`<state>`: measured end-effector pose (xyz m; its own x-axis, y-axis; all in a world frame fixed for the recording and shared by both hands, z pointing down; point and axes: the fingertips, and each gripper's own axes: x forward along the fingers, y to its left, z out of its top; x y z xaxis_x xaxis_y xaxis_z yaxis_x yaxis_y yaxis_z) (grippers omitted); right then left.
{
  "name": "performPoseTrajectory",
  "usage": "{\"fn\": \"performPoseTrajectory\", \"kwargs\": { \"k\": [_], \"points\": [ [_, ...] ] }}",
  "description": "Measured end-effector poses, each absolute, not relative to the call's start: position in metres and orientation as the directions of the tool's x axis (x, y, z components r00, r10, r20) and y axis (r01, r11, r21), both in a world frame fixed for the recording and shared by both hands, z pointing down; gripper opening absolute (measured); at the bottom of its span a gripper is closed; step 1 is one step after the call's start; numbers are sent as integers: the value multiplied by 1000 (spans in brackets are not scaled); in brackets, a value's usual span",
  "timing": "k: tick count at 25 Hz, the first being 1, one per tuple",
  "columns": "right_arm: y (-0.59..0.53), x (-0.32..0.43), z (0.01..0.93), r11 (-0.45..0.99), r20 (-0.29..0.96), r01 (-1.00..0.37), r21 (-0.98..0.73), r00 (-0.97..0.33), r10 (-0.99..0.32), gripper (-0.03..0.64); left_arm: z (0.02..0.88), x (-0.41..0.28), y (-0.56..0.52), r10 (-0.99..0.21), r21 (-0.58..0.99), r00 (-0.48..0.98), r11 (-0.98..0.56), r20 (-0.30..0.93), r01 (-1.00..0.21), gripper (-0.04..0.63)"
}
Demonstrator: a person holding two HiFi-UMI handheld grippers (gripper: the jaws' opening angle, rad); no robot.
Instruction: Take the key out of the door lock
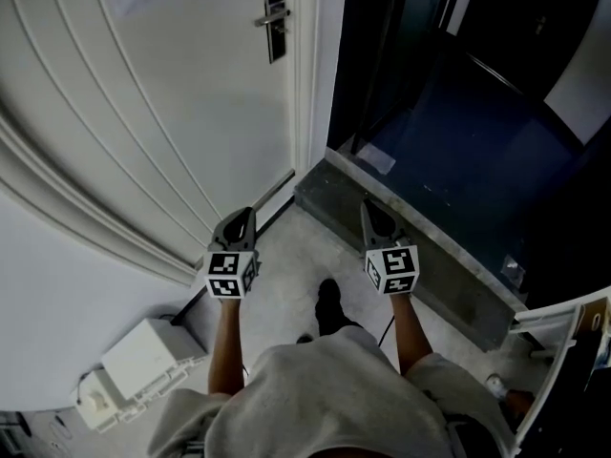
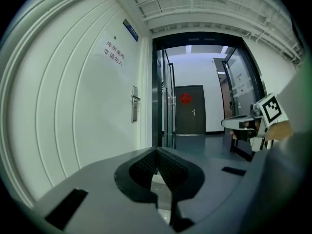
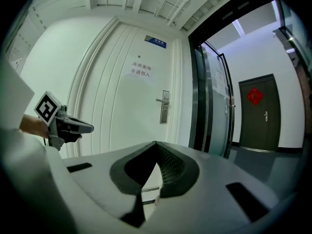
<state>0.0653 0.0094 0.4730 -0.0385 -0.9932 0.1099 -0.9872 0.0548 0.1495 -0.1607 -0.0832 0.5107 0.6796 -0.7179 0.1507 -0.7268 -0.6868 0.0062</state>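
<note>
Big white door [image 1: 143,84] on the left. The left tool [image 1: 246,216] and right tool [image 1: 368,208] are both pressed together and empty, well apart from it. The lock plate [image 1: 274,15] sits near the door's edge (key's too small to spot). Looks like the approach step. Next: get close, spread one tool, pinch the key.

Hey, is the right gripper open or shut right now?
Shut. The right gripper shows its jaw tips touching in its own view, with nothing held between them.
</note>
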Motion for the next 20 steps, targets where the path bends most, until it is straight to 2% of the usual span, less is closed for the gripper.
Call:
{"fn": "performPoseTrajectory", "kwargs": {
  "k": [9,20],
  "points": [
    [-68,106,487,74,103,-988,134,-61,-993,22,519,-123,-157,-731,-3,664,-673,154,-740,17],
    [-233,186,470,155,102,-980,128,-143,-985,22,498,-36,-304,-765,-17,625,-635,158,-772,17]
  ]
}}
